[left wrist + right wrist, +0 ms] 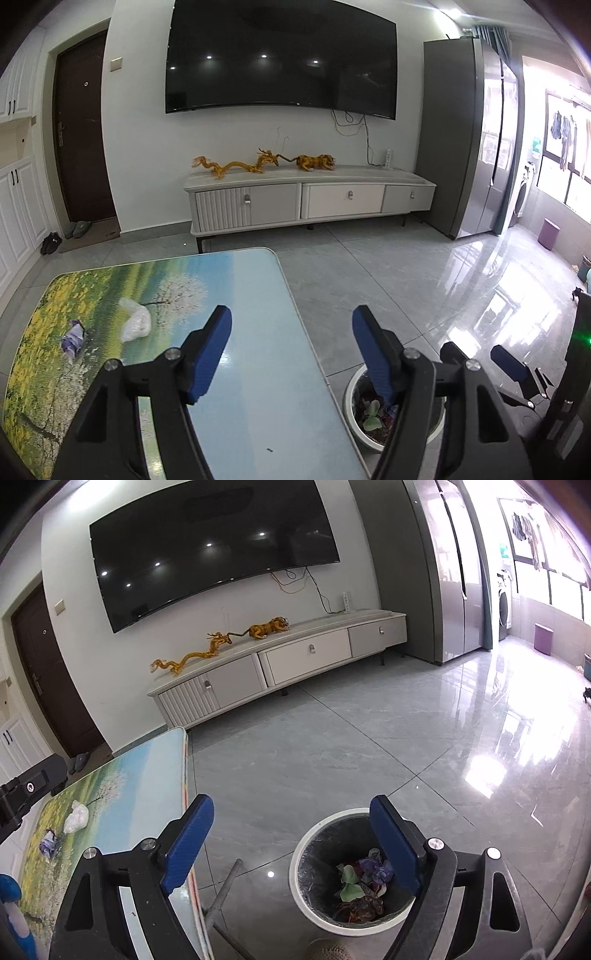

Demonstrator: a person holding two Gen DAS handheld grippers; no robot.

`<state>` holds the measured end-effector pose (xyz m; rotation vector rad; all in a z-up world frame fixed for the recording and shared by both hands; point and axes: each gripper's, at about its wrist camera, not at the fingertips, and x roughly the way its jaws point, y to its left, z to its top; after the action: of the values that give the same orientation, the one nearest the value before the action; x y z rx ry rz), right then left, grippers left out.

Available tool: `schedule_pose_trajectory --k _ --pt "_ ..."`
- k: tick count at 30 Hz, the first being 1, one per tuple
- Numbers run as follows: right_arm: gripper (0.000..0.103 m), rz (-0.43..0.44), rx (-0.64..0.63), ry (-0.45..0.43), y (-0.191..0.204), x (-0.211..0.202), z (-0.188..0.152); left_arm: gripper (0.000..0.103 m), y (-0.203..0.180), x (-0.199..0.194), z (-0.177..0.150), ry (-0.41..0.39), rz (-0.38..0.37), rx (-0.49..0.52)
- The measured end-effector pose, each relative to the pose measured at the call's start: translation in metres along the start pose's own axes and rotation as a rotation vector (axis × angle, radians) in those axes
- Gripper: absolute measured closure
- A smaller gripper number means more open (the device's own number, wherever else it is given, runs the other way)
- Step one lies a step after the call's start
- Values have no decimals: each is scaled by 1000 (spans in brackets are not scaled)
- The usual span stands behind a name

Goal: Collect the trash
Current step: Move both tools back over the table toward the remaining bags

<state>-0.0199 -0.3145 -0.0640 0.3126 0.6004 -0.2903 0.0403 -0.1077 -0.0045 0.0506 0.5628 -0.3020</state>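
Both your grippers hang wide and empty; the white plastic bag and purple wrapper lie ahead-left on the table, nearer your left gripper than your right gripper.

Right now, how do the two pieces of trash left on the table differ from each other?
The white plastic bag is pale, translucent and bulkier; the purple wrapper is smaller, darker and tightly crumpled. The white plastic bag lies farther in from the table's left edge, beside the printed tree; the purple wrapper sits nearer that edge, over the yellow flowers. Both are crumpled, lie apart on the table, and neither is held.
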Motion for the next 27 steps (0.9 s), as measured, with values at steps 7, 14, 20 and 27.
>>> schedule_pose_trajectory --k 7,14,20,27 --pt "18 46 -62 -30 39 -17 -2 36 47 -36 -2 -57 72 -55" --pt "18 77 -123 -57 74 -31 -7 36 78 -58 -8 -98 135 -93" --pt "17 92 -164 -71 97 -39 -13 36 107 -69 -14 -112 178 -135" --pt "17 114 -221 -68 125 -42 -21 36 142 -81 -24 -124 214 -193"
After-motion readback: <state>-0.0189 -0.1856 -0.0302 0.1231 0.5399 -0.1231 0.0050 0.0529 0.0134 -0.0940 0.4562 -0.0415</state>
